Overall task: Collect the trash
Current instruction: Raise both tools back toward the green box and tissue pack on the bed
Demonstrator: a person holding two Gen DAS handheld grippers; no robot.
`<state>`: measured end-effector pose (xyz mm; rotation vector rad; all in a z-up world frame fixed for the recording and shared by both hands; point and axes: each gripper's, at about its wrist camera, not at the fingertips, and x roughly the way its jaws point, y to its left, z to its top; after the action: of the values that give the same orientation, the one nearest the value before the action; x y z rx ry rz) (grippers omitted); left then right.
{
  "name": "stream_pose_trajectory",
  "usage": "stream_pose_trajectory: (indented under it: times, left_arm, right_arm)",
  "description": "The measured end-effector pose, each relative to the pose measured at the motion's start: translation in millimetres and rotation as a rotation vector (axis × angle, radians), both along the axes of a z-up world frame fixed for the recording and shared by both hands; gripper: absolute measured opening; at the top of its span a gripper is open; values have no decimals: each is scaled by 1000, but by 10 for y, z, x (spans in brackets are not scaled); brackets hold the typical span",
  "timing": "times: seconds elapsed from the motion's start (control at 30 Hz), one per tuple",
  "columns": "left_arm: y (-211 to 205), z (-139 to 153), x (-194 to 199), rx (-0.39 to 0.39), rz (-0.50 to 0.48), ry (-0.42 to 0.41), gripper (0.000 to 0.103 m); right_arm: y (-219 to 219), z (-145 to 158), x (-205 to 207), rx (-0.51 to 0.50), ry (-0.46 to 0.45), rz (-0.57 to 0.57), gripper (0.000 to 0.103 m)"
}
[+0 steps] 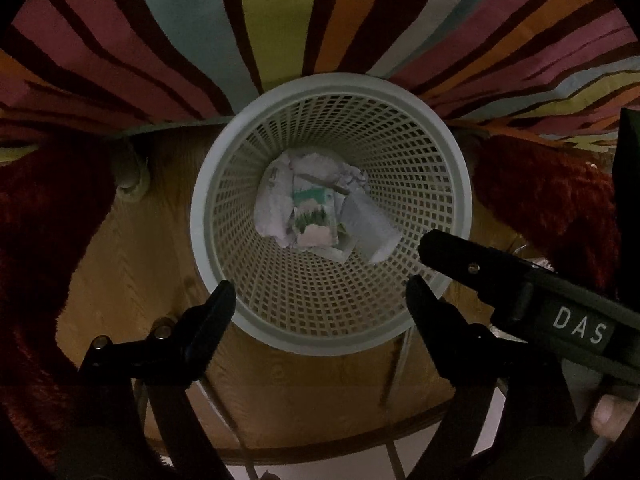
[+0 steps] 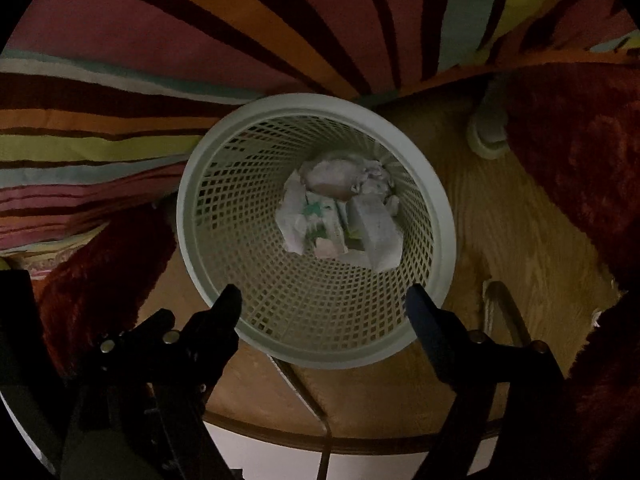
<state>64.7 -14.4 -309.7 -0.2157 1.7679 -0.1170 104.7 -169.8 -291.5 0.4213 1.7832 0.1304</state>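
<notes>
A striped fabric (image 1: 280, 20) fills the background, with dark red fur (image 1: 44, 208) draped at both sides over a round wooden table (image 1: 140, 264). A white mesh basket (image 1: 208, 216) is set on the table, its mouth faced from above by both tools, probably so that trash can be dropped straight in. Crumpled paper and printed wrappers (image 1: 316, 208) are gathered at its bottom. The left gripper (image 1: 320, 300) is held wide and empty over the near rim. The right gripper (image 2: 324, 304) is likewise spread wide, with nothing between its fingers.
</notes>
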Motion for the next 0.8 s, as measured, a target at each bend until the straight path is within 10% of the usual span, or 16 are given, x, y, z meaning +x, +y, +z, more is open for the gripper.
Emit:
stream_pose_trajectory:
  times: [0.37, 0.8]
  left_arm:
    - [64, 176, 5, 9, 37, -73, 85]
    - [62, 1108, -14, 12, -2, -445, 85]
  right_arm:
    - [-60, 84, -15, -8, -35, -33, 80]
    - [-140, 908, -39, 55, -321, -32, 87]
